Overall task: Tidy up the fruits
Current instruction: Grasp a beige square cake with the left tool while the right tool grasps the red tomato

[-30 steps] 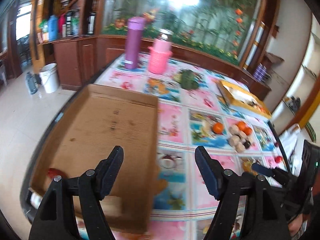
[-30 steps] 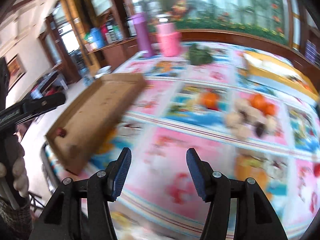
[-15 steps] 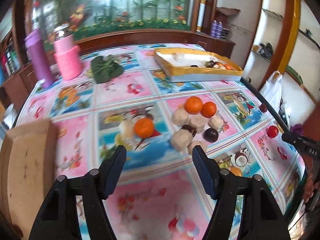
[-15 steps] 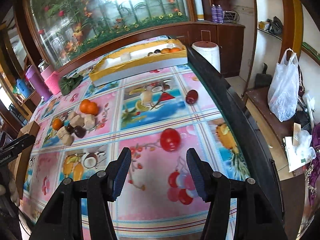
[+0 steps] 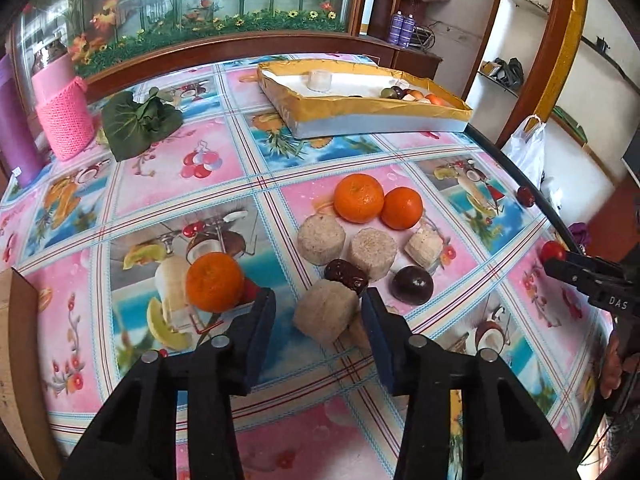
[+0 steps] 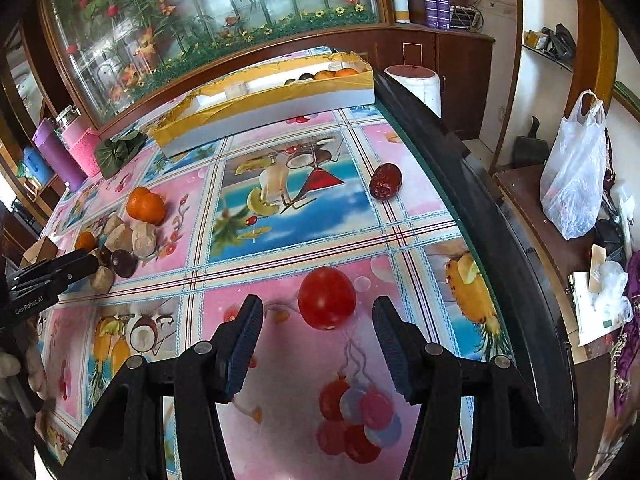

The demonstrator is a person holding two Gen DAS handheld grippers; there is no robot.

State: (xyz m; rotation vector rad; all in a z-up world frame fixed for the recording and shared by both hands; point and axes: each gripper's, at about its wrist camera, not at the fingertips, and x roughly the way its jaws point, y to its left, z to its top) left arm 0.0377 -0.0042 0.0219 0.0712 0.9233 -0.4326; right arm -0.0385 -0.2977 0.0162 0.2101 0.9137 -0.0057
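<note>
My left gripper (image 5: 320, 312) is open, its jaws either side of a beige round cake (image 5: 326, 312) on the table. Around it lie an orange (image 5: 215, 282), two more oranges (image 5: 359, 198), more beige cakes (image 5: 321, 239), a dark date (image 5: 346, 275) and a dark round fruit (image 5: 413, 285). My right gripper (image 6: 318, 320) is open just short of a red tomato (image 6: 327, 298). A red date (image 6: 385, 187) lies beyond it near the table edge. A gold-rimmed white box (image 5: 380, 114) at the back holds several fruits.
A pink knitted jar (image 5: 60, 112), a purple flask (image 5: 14, 128) and green leaves (image 5: 138, 122) stand at the back left. A cardboard tray edge (image 5: 12, 360) is at the left. The dark table edge (image 6: 480, 208) runs on the right, with a white plastic bag (image 6: 574, 184) beyond.
Both grippers have moved forward and down: the left one now straddles the beige cake, the right one has come close to the red tomato. Both stay open.
</note>
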